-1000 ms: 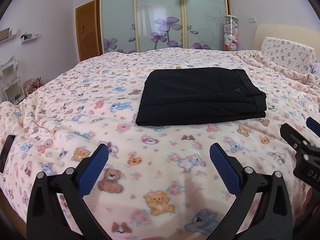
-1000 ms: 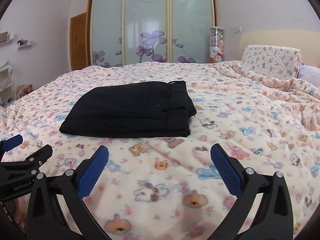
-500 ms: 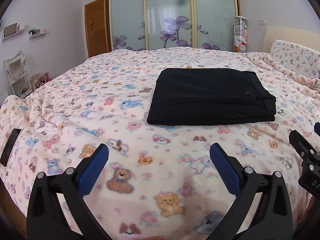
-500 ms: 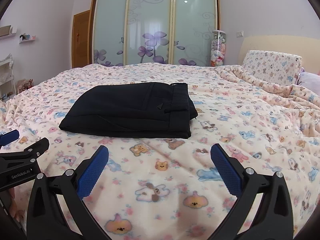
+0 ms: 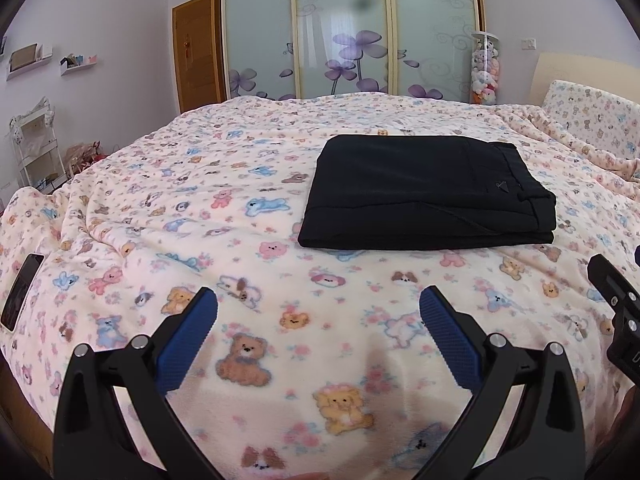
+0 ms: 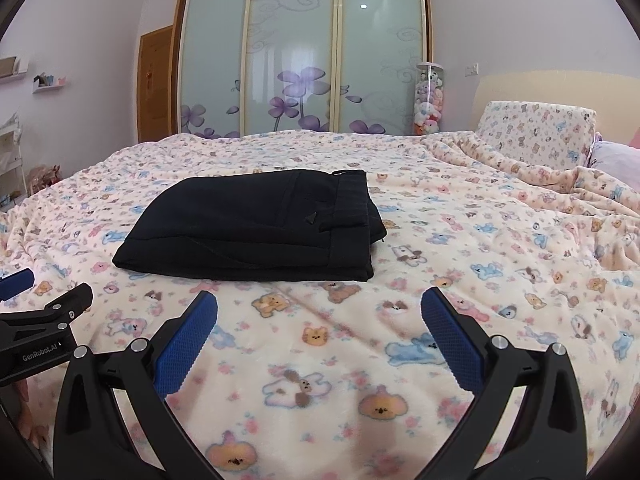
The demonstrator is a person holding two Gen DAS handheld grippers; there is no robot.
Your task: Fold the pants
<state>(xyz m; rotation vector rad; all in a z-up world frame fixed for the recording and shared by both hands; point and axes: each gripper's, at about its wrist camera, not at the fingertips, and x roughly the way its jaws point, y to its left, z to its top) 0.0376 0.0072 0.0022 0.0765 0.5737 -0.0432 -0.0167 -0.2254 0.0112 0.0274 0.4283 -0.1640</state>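
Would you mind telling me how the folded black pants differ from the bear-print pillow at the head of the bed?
1. The pants are plain black; the pillow is pale with small bear prints.
2. The pants lie flat in folded layers on the blanket; the pillow stands propped against the headboard.
3. The pants sit mid-bed, nearer both open grippers; the pillow sits at the far right.

Both rest on the bed, untouched by either gripper.

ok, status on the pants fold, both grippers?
Left gripper open, empty, short of the pants. Right gripper open, empty. Black pants folded in a flat stack on the teddy-print blanket, untouched. Nothing in the way.
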